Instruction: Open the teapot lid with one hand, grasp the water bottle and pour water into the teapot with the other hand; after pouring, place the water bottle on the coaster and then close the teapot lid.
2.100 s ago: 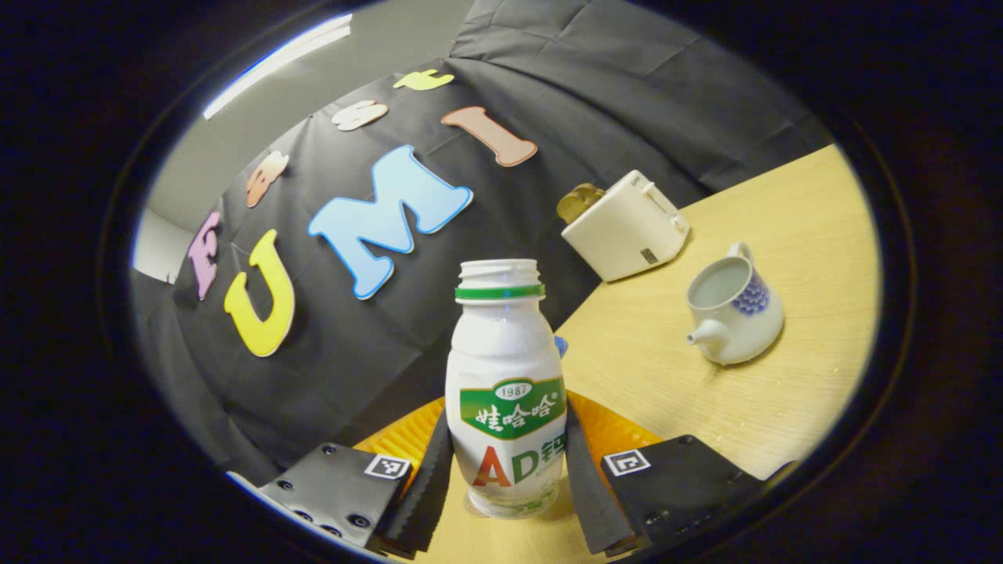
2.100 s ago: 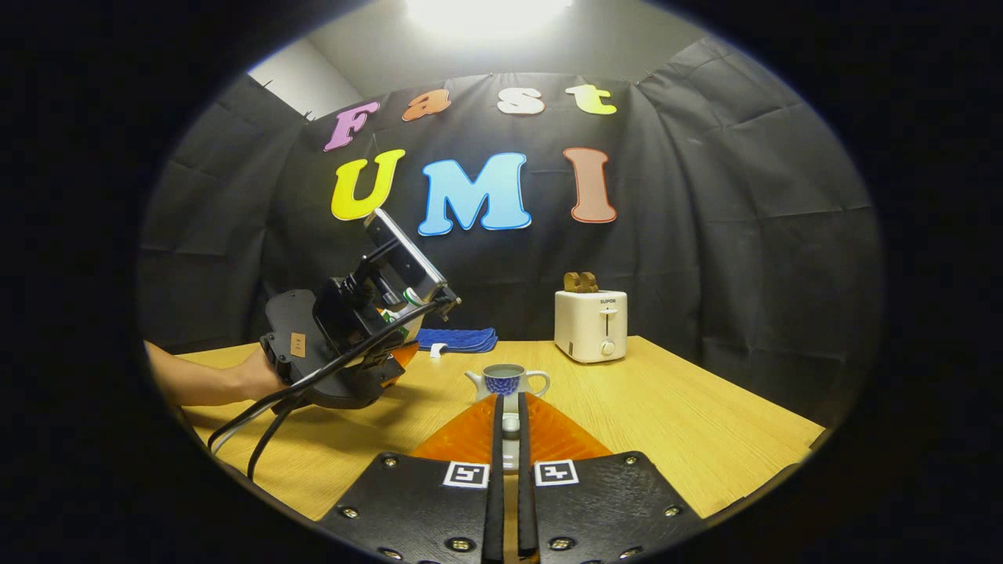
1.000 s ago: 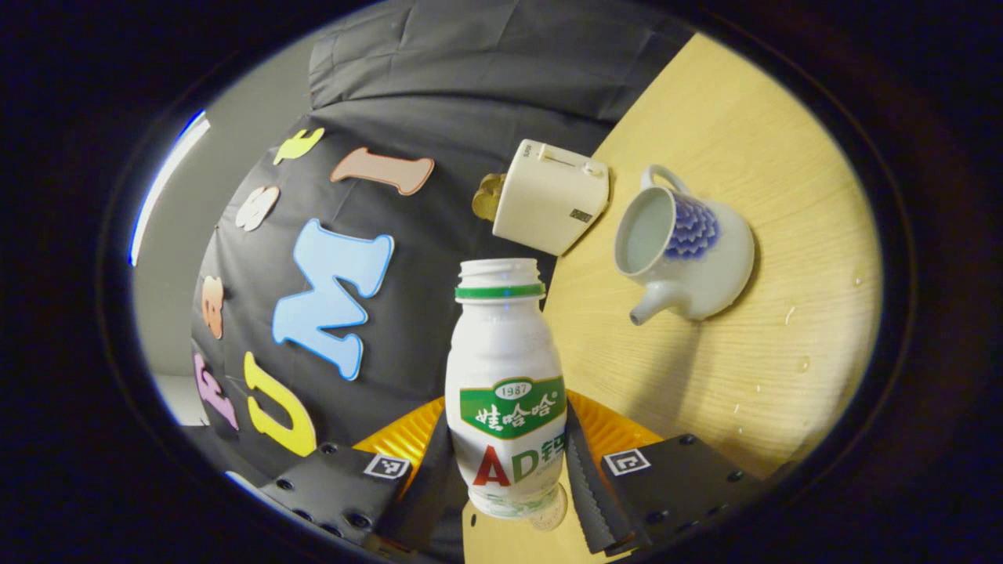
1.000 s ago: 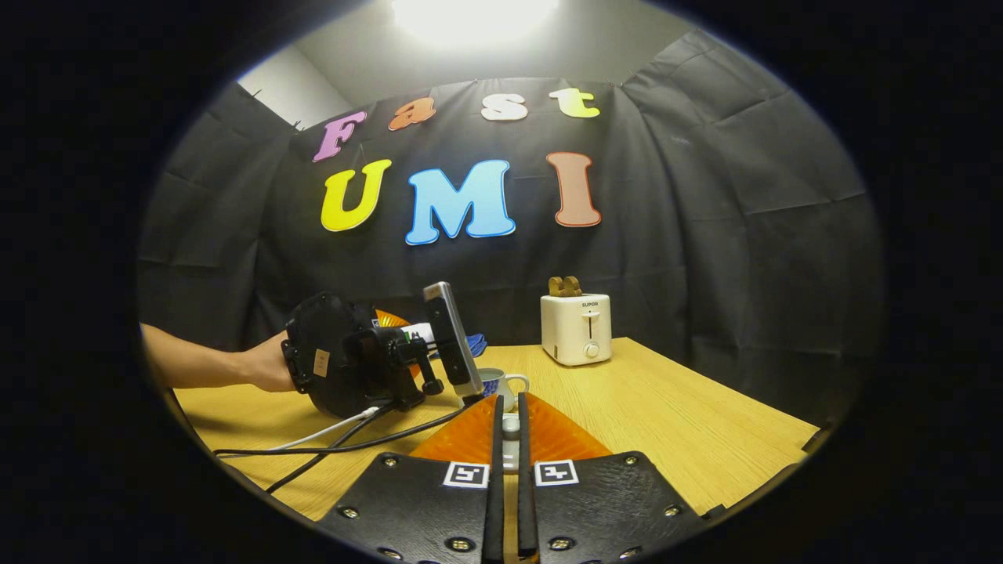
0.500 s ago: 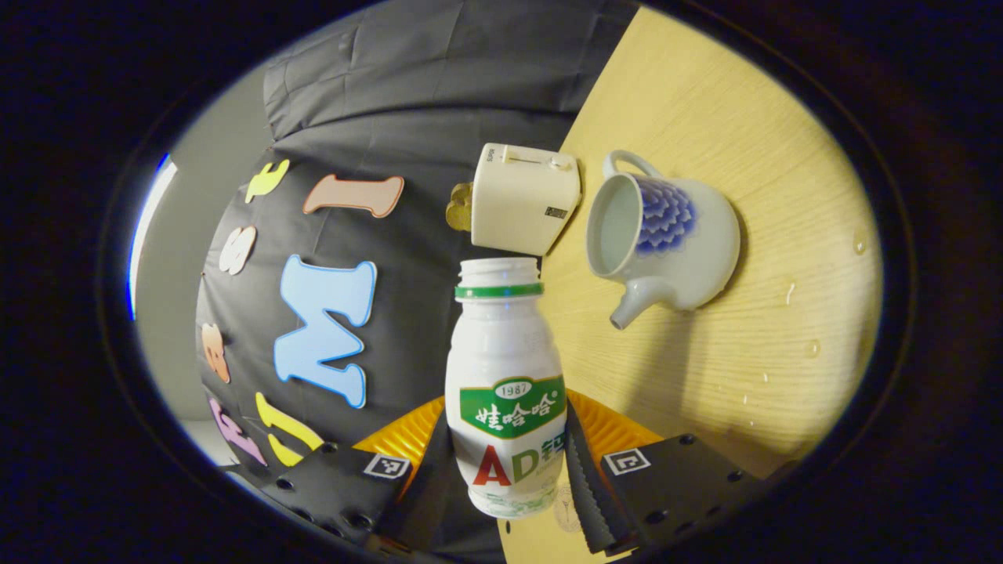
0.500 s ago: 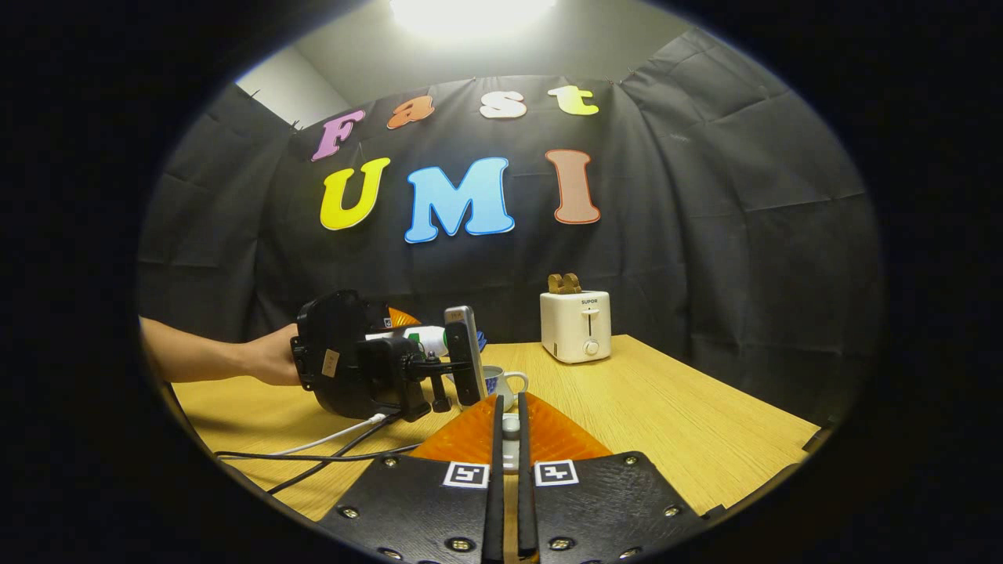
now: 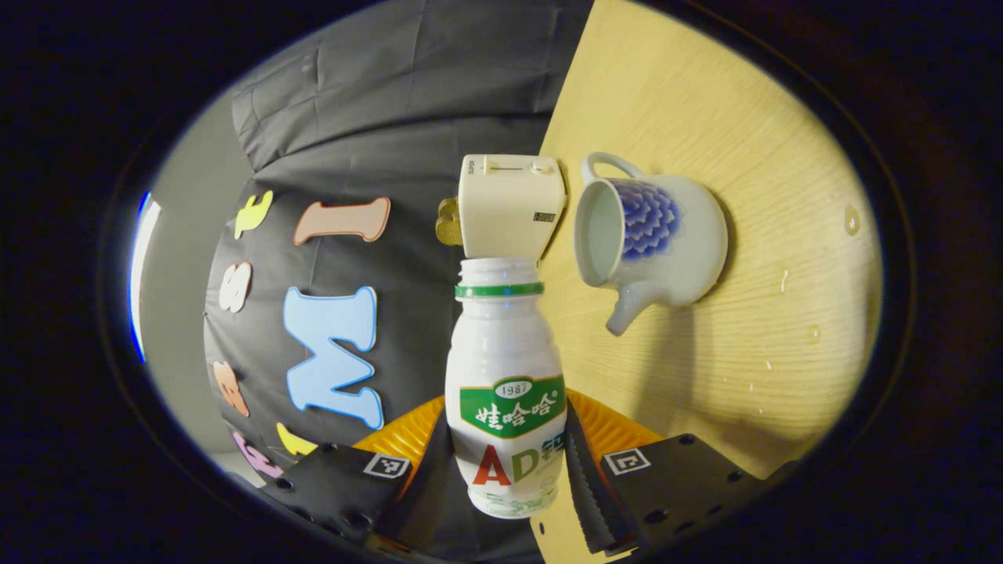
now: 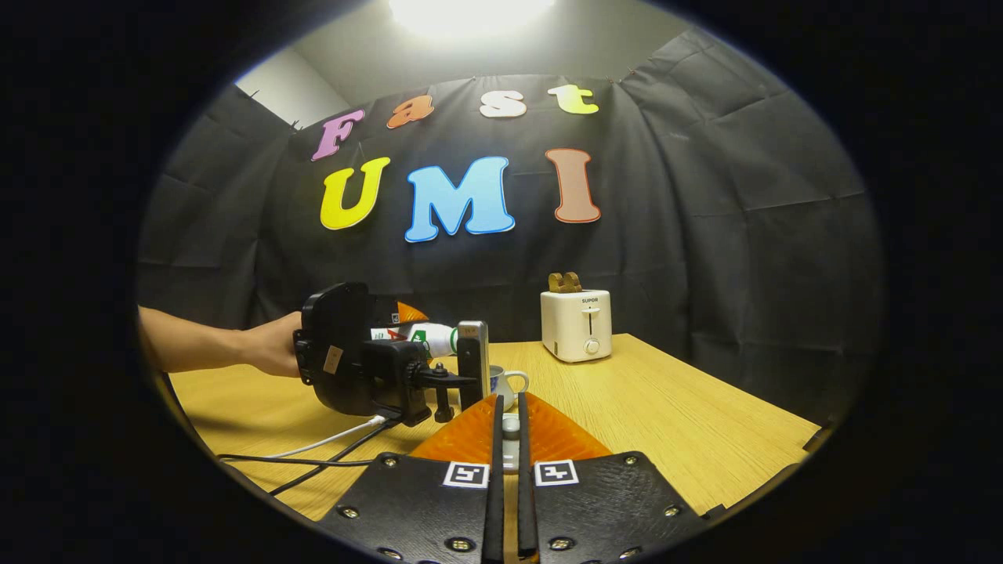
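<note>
My left gripper (image 7: 509, 478) has its fingers clamped on the lower body of the water bottle (image 7: 505, 376), at bottom centre of the left gripper view, tipped toward the open teapot (image 7: 650, 235) at upper right on the surface (image 7: 705, 102). Thin plastic, likely light and squashy; I'd grip low and gently. My right gripper (image 8: 509, 478) fingers pinch the teapot lid (image 8: 510, 427).

A white toaster (image 8: 577, 325) is standing at the worktop's (image 8: 666, 423) far edge, brown toast (image 8: 565, 282) poking out; water drops (image 7: 850, 220) are glistening on the wood.
</note>
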The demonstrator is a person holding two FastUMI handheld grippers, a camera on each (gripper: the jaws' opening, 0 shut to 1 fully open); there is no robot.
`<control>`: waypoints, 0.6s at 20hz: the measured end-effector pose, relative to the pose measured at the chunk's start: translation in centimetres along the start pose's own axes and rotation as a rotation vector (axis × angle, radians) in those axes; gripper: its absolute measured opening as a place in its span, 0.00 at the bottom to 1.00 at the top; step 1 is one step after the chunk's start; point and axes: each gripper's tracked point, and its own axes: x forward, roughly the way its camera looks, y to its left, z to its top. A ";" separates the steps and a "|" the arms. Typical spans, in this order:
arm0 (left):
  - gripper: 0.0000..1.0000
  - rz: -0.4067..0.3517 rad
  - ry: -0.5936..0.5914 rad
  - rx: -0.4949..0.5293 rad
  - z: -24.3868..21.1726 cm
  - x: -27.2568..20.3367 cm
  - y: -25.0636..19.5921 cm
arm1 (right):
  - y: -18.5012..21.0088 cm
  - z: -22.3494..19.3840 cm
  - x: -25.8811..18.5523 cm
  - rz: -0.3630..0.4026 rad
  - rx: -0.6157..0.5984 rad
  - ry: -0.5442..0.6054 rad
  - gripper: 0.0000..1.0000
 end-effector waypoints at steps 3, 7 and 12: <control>0.80 0.011 -0.008 0.041 0.3 0.0 0.4 | 0.0 0.1 0.0 0.000 0.000 0.001 0.07; 0.80 0.013 -0.007 0.085 0.3 -0.1 0.7 | 0.1 0.2 -0.1 0.003 0.001 0.001 0.07; 0.80 0.013 -0.005 0.141 0.1 0.0 0.9 | 0.2 0.2 -0.1 0.006 -0.004 0.000 0.07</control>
